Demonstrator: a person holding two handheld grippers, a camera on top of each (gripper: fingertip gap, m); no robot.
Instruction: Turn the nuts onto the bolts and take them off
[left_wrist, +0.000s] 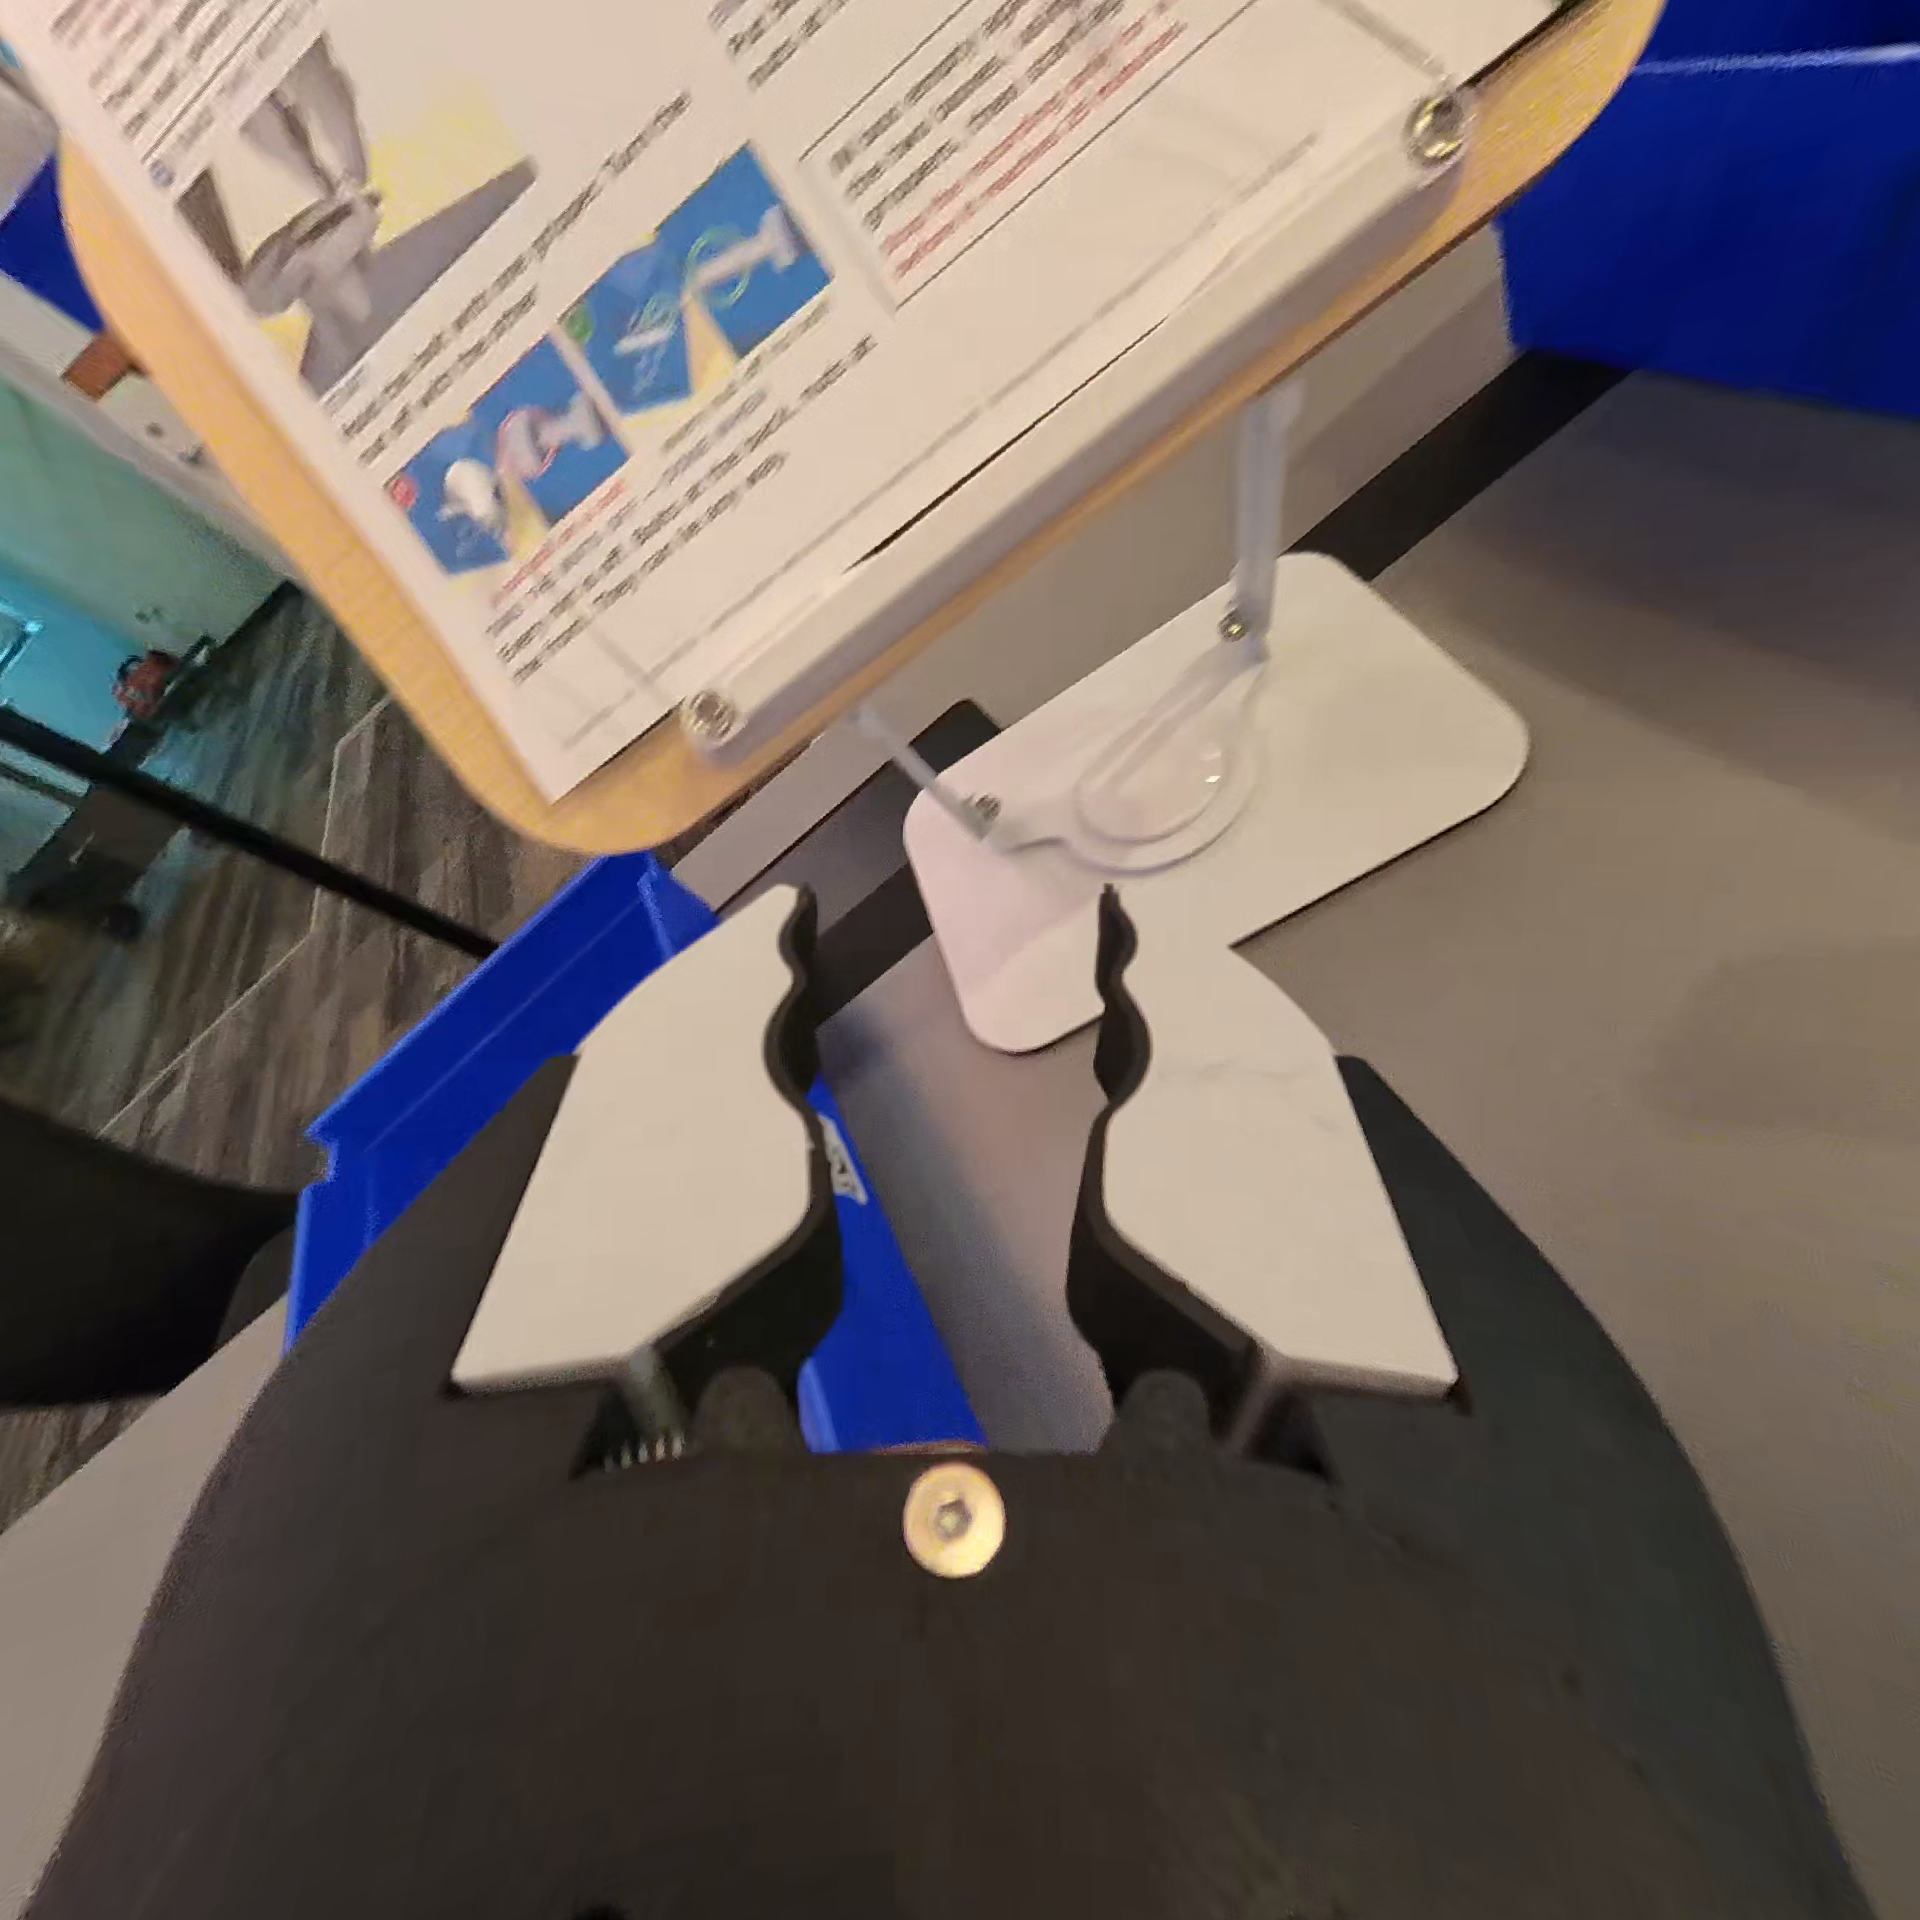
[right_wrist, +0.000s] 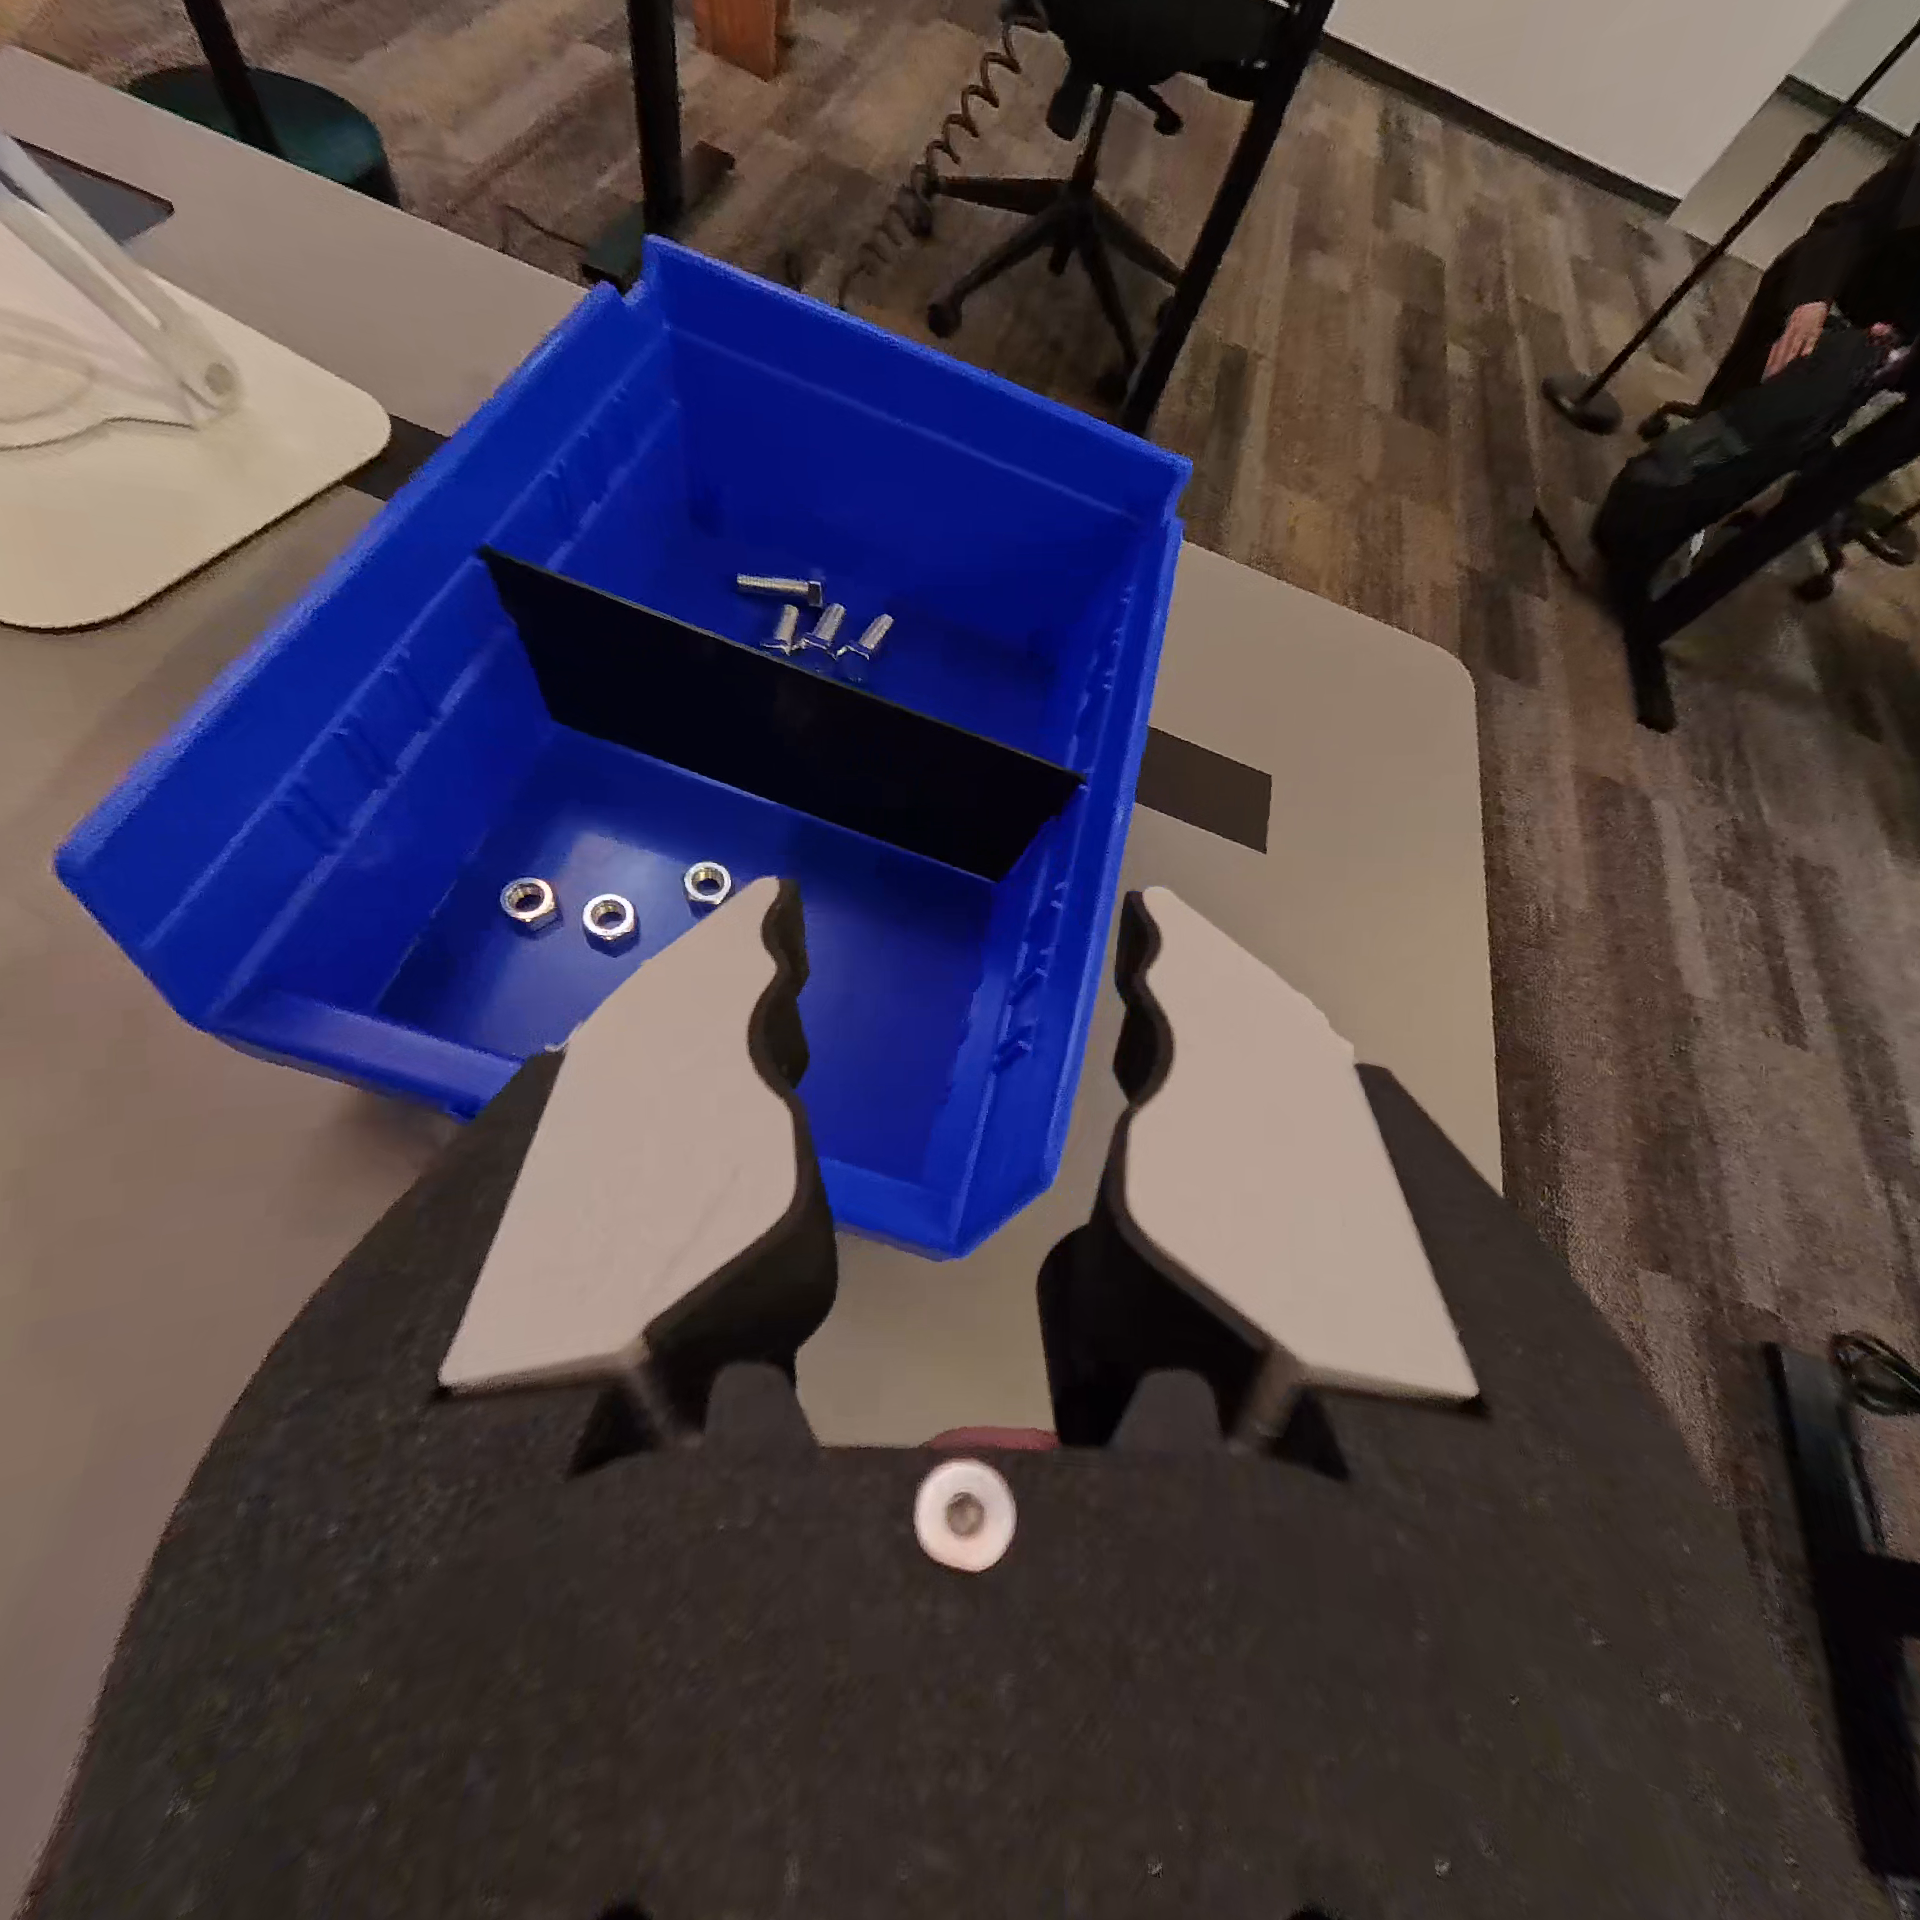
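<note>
Right wrist view: my right gripper (right_wrist: 961, 935) hangs with jaws released, nuts (right_wrist: 608, 914) just left of them, bolts (right_wrist: 821, 623) beyond the divider (right_wrist: 779, 717). My left gripper (left_wrist: 956, 935) gapes too, holding nothing.

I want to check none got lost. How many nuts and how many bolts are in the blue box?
In the blue box, split by a black divider:
Nuts: 3, in the near compartment.
Bolts: 4, in the far compartment.
Total: 7 that show; the right gripper hides part of the near floor.
</note>
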